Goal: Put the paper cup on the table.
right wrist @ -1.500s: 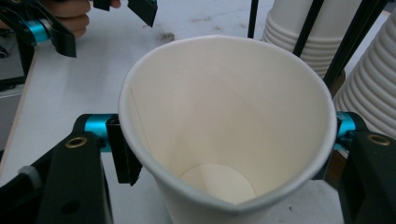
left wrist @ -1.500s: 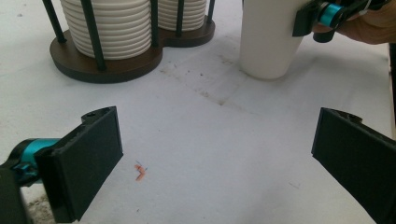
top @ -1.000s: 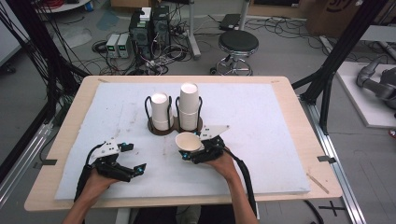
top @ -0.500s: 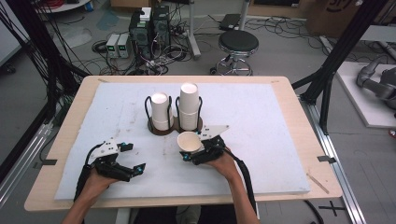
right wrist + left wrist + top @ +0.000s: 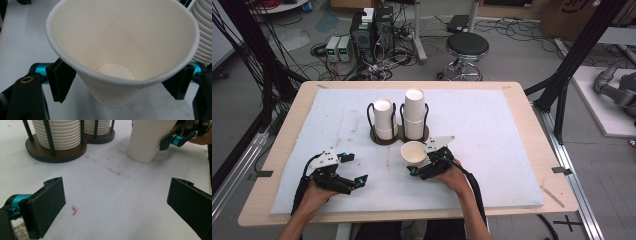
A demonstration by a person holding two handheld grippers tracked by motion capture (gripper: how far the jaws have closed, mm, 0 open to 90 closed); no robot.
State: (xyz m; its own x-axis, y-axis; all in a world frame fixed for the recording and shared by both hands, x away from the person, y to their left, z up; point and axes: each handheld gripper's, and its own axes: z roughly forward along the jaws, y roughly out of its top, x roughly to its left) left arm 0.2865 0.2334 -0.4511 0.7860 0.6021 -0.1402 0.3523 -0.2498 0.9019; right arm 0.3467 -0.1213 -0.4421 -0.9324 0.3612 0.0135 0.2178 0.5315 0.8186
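On the near middle of the white foam mat covering the desk [image 5: 522, 150], I have a single paper cup [image 5: 414, 153] standing upright, just in front of the dark wooden cup holder [image 5: 398, 136] that carries two stacks of cups [image 5: 414, 114]. My right gripper [image 5: 428, 161] is around that cup, and its fingers [image 5: 61, 78] have just been opening: in the right gripper view they flank the cup wall with the cup between them, and I judge the pads are off it or barely brushing it. My left gripper [image 5: 349, 170] rests to the left, well apart from the cup, its fingers [image 5: 48, 203] spread wide on nothing.

The main risk I see is pulling the right gripper back before the fingers are fully clear. A pad dragging on the thin wall would tip or slide this light, empty cup, and it tapers to a narrow base, so it would go over easily. It also stands close to the holder, so a push toward the far side could knock it against the taller stack. If I swing the left gripper across carelessly, its cable or wide fingers could catch the cup too.
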